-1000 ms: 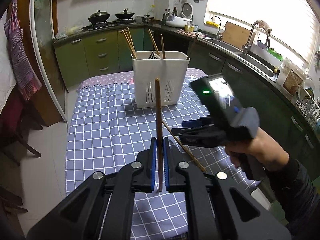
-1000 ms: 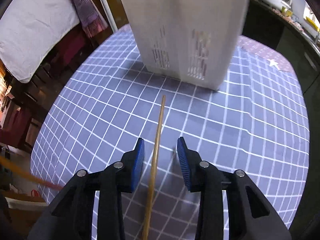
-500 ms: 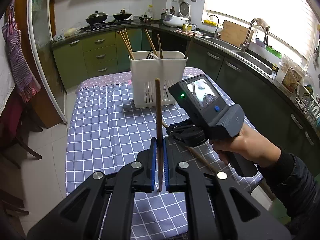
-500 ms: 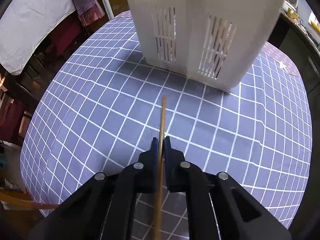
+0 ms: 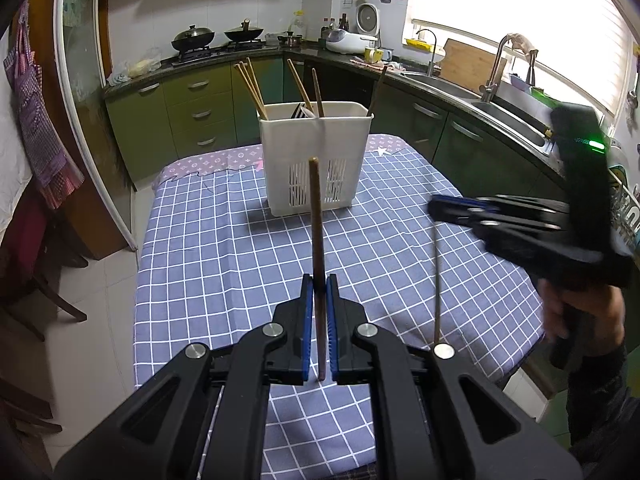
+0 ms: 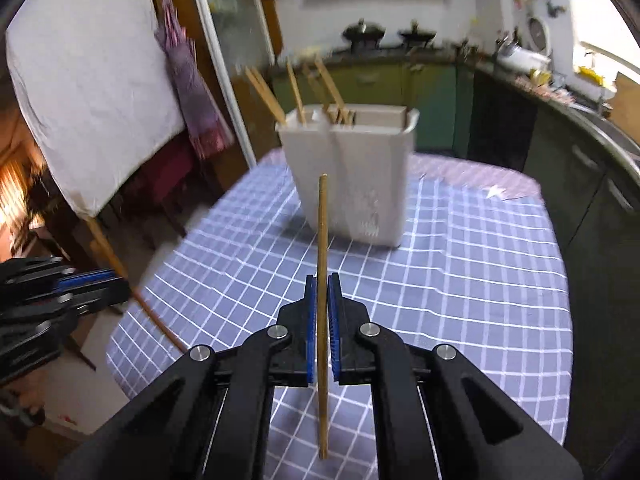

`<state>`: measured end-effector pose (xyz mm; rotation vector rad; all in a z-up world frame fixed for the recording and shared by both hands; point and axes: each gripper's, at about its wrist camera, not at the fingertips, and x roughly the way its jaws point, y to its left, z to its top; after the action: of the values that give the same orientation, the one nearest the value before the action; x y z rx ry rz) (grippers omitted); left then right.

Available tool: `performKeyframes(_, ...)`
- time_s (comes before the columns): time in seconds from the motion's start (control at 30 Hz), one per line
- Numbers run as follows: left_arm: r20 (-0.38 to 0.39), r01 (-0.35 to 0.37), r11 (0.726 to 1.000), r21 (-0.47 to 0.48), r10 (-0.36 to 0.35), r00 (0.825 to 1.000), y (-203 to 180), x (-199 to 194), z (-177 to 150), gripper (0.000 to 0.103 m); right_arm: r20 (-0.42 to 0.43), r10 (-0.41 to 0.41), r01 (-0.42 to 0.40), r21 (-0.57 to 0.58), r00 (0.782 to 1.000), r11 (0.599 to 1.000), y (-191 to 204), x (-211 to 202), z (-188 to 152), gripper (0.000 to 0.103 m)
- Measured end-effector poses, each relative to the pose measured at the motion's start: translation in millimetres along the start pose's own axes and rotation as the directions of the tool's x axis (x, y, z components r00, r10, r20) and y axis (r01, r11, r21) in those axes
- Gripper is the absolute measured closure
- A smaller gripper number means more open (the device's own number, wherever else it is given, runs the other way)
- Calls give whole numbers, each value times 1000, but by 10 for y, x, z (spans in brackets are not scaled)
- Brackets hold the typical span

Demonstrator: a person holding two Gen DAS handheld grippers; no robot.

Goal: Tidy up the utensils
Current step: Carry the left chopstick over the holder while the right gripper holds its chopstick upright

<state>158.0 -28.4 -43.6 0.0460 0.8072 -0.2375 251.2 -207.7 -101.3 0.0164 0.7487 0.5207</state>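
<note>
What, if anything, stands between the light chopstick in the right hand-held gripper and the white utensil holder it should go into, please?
Nothing visible does. The right hand-held gripper holds the light chopstick above bare checked tablecloth, and the white utensil holder stands straight ahead, open-topped; chopsticks already fill its left compartments.

One white utensil holder [image 5: 316, 160], seven chopsticks standing in it, two more chopsticks gripped, two pans on the stove.

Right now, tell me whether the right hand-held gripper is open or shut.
Shut. In the right wrist view the right hand-held gripper has its blue pads clamped on a light wooden chopstick, lifted clear of the checked tablecloth.
</note>
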Motion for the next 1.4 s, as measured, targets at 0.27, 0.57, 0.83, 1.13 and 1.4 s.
performKeyframes(0.27,5,-6,1000,3,6,1000,0,-29,-24,96,125,-39,38,12,991,999,-65,-675,-291,96)
performKeyframes(0.57,12,-9,1000,3,9,1000,-22,-84,-60,96,139,-45,45,0,989,999,26,-829,-395,97)
performKeyframes(0.83,13,-1,1000,-2,1,1000,-29,-104,-64,97,137,-43,44,-5,990,999,39,-846,-409,96)
performKeyframes(1.13,41,3,1000,1,-3,999,-16,-187,36,97,139,-41,41,-2,989,999,36,-858,-433,96)
performKeyframes(1.4,141,-12,999,30,8,990,-55,-381,705,97,143,-31,31,3,989,1000,13,-891,-461,96)
